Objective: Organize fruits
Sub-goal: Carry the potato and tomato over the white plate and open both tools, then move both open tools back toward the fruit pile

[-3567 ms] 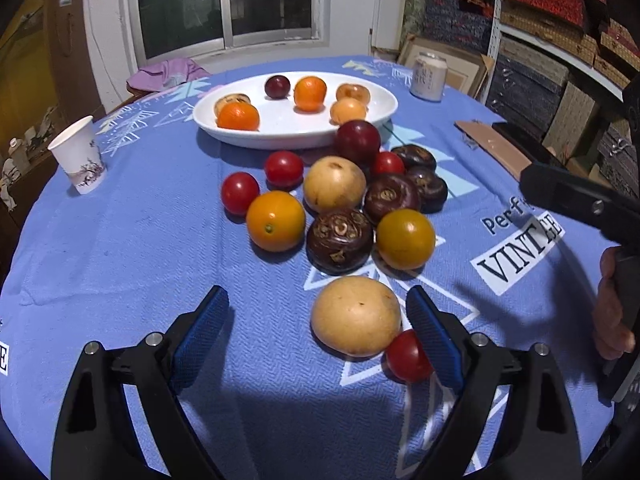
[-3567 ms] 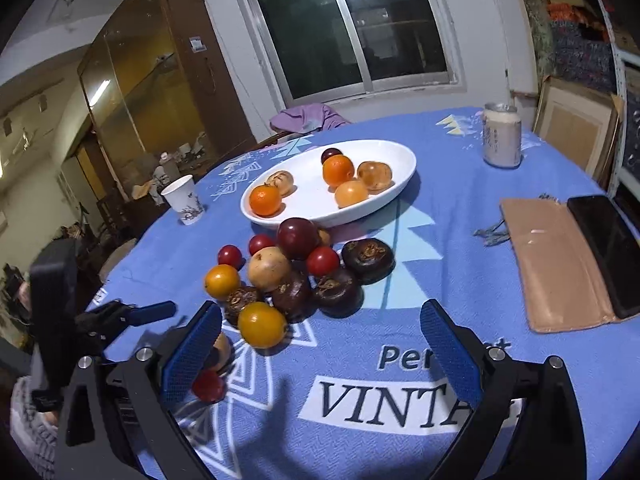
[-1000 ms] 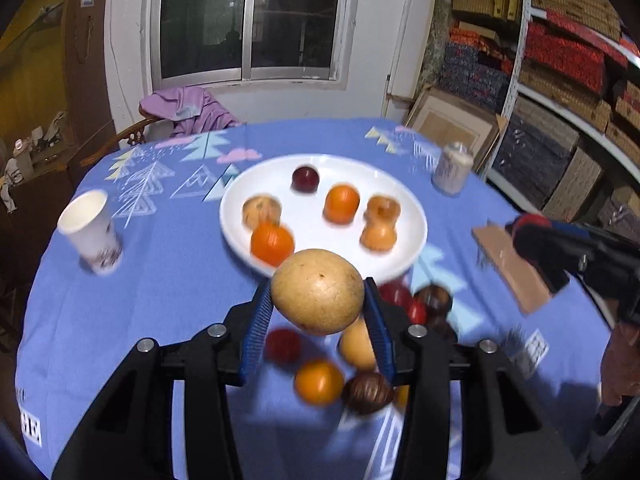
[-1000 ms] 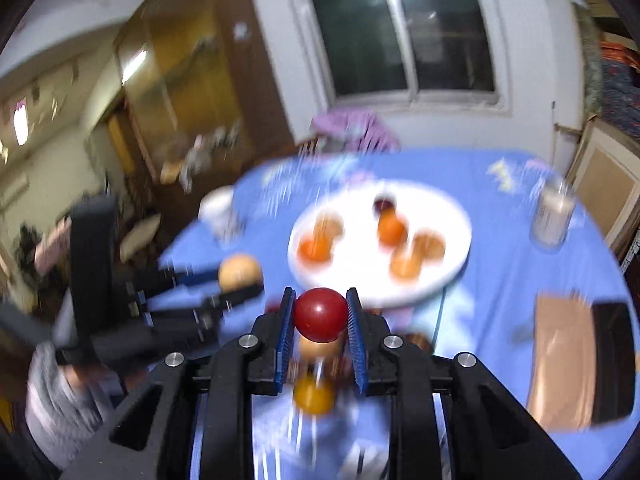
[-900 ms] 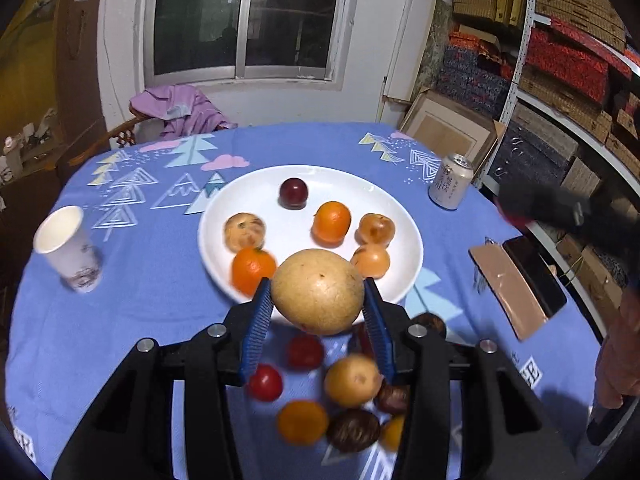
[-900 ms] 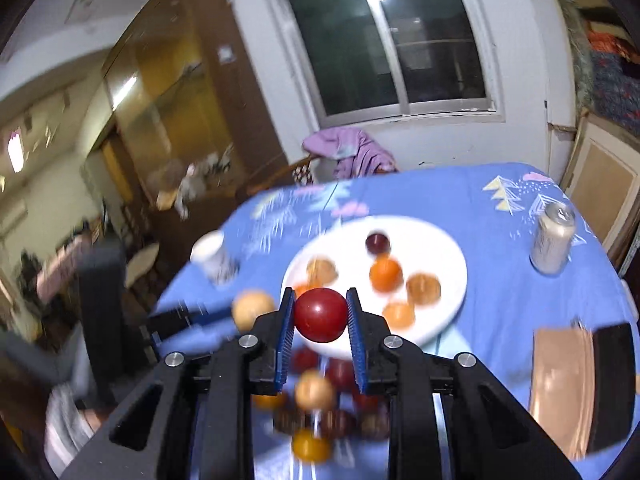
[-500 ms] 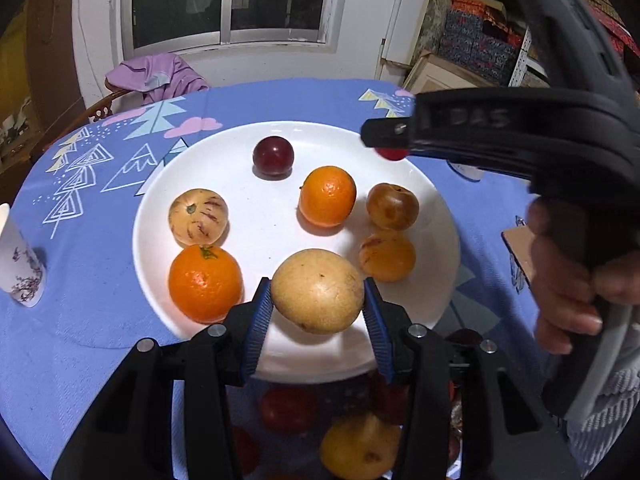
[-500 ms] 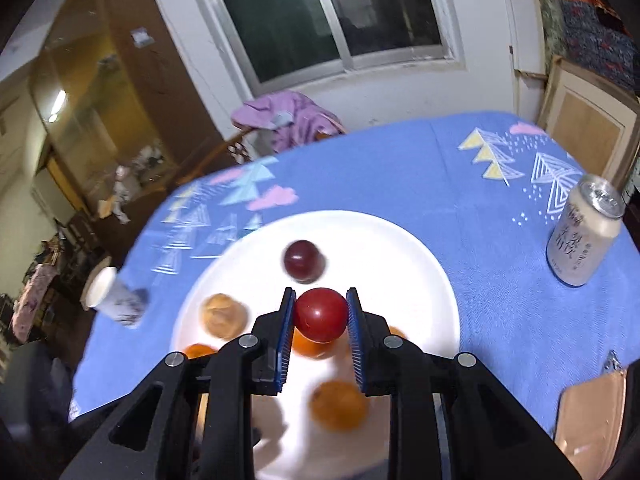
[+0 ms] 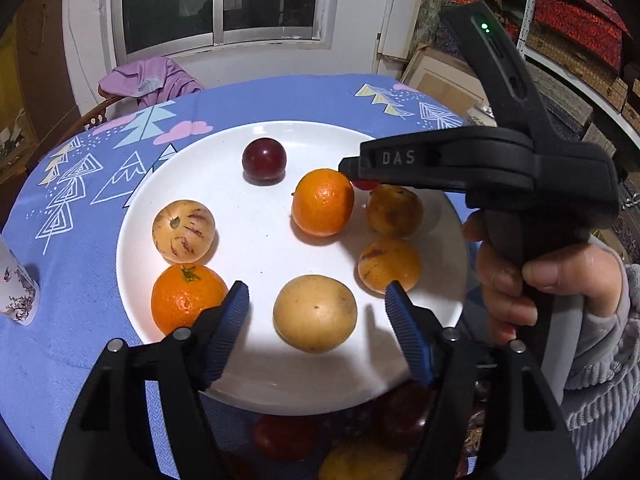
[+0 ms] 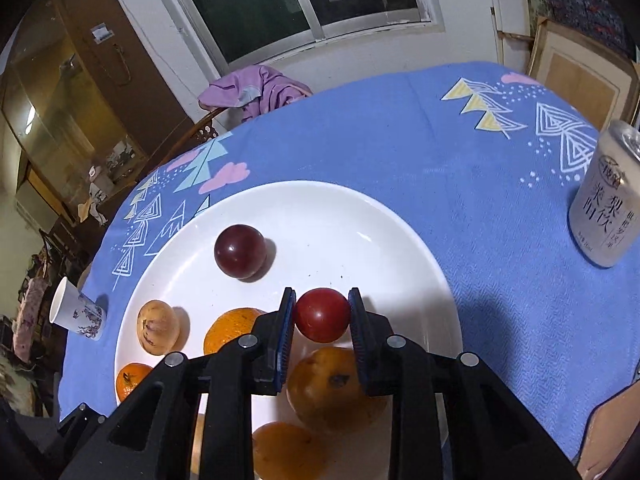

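Dark sliding window (image 9: 224, 0) in white wall, purple cloth on wooden chair (image 10: 256, 92), glass-fronted brown cabinet (image 10: 72, 92), shelves of patterned boxes (image 9: 576, 40).

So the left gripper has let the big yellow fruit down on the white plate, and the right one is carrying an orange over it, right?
Not quite: the right gripper is shut on a small red fruit, not an orange, as the right wrist view shows. The left gripper is opening, with the yellow fruit on the white plate.

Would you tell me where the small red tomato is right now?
In the right wrist view the small red tomato sits clamped in the right gripper, over the white plate, just right of the dark plum.
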{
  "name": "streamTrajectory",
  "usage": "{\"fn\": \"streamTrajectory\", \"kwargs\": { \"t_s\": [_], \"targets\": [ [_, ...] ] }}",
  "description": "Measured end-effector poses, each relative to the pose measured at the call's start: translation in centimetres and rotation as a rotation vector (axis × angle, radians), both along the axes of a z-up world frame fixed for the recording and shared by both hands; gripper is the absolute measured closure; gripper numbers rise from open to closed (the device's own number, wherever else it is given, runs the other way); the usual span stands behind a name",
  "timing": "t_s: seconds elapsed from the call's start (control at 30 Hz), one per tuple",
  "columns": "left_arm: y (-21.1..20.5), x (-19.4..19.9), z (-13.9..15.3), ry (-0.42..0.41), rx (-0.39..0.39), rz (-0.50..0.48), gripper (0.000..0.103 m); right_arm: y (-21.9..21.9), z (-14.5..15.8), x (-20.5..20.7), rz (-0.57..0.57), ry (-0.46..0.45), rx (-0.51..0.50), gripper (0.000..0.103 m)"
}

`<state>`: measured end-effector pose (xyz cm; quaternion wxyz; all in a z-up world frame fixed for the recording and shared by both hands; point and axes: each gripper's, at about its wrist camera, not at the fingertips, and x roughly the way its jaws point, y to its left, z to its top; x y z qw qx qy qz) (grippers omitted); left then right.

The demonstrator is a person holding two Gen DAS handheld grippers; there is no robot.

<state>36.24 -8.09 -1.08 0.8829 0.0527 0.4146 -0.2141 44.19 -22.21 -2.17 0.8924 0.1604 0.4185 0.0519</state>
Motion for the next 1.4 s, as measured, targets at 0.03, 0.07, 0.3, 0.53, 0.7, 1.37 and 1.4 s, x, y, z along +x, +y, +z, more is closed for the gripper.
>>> {"fn": "streamTrajectory", "kwargs": {
  "t_s": [0.03, 0.07, 0.3, 0.53, 0.7, 1.37, 1.4],
  "targets": [
    [0.0, 0.0, 0.0, 0.004, 0.001, -0.003, 0.034, 0.0, 0.1, -0.1, 0.002, -0.003, 0.002, 0.075],
    [0.0, 0.1, -0.1, 0.005, 0.003, -0.003, 0.034, 0.0, 0.3, -0.2, 0.004, -0.007, 0.007, 0.075],
    [0.5, 0.1, 0.1, 0.007, -0.016, 0.016, 0.028, -0.4, 2.0, -1.0, -0.004, -0.062, 0.022, 0.068],
    [2.0, -0.8, 2.5, -0.033, -0.075, 0.038, 0.028, 0.0, 5.6, -3.3, 0.026, -0.151, 0.064, 0.067],
    [4.9, -2.2, 5.5, -0.081, -0.126, 0.107, 0.026, 2.2, 9.9, -8.0, 0.098, -0.275, 0.076, 0.05],
    [8.8, -13.8, -1.1, -0.122, 0.027, 0.178, 0.014, 1.0, 3.2, -26.7, 0.033, -0.298, -0.089, 0.023],
    [8.6, -13.8, -1.1, -0.126, 0.032, 0.176, 0.014, 1.1, 3.2, -26.7, 0.034, -0.302, -0.1, 0.023]
  ]
}}
